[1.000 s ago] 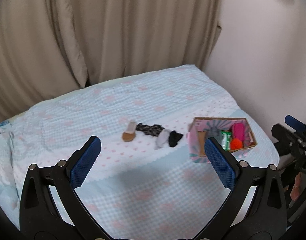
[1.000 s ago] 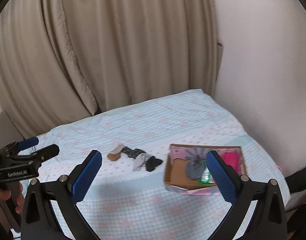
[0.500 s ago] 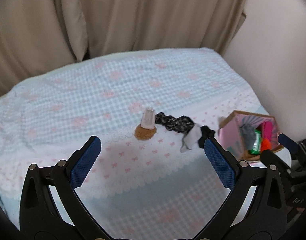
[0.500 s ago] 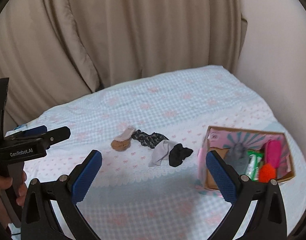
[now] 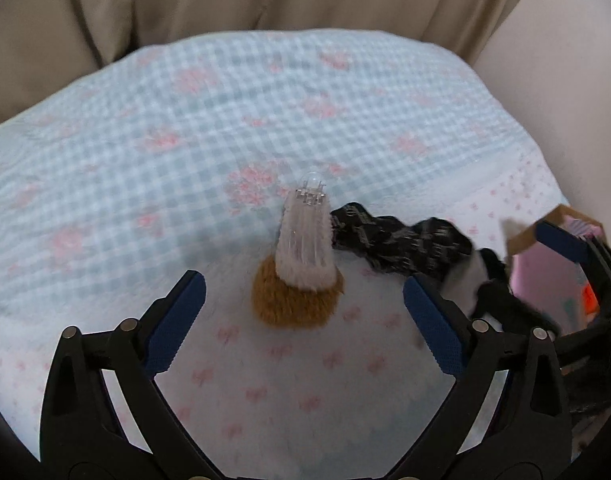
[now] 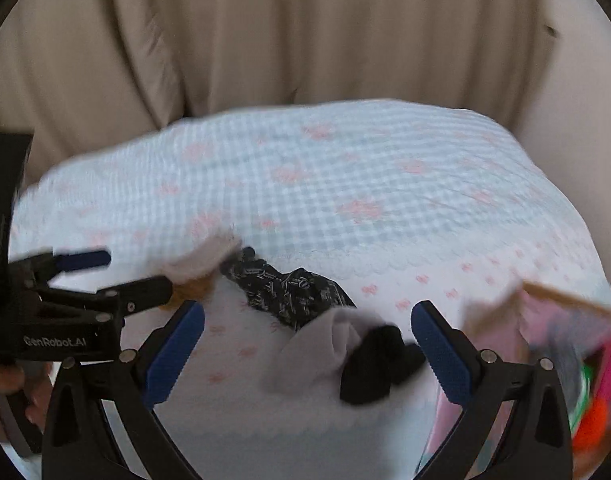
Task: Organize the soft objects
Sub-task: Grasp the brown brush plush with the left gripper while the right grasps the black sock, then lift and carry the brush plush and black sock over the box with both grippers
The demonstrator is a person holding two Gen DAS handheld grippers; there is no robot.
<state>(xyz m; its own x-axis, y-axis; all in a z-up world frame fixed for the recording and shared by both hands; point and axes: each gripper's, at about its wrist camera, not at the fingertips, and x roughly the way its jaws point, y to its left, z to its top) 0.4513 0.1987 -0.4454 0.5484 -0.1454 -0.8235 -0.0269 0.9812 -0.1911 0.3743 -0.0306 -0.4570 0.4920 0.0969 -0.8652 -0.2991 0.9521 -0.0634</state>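
A brown and white fuzzy sock (image 5: 301, 276) lies on the bed, just ahead of my open left gripper (image 5: 305, 328). A black patterned sock (image 5: 401, 240) lies to its right, also in the right wrist view (image 6: 289, 292). A white sock (image 6: 325, 340) and a black sock (image 6: 377, 364) lie between the fingers of my open right gripper (image 6: 307, 356), close above them. The left gripper (image 6: 117, 276) shows at the left of the right wrist view, around the fuzzy sock (image 6: 201, 268). Both grippers are empty.
A cardboard box (image 6: 565, 360) with pink lining holds several soft items at the right; it also shows in the left wrist view (image 5: 545, 256). The bed has a blue checked cover (image 5: 265, 112). Beige curtains (image 6: 265, 40) hang behind.
Both grippers have moved forward and down toward the socks, which now look much larger. Both stay open.
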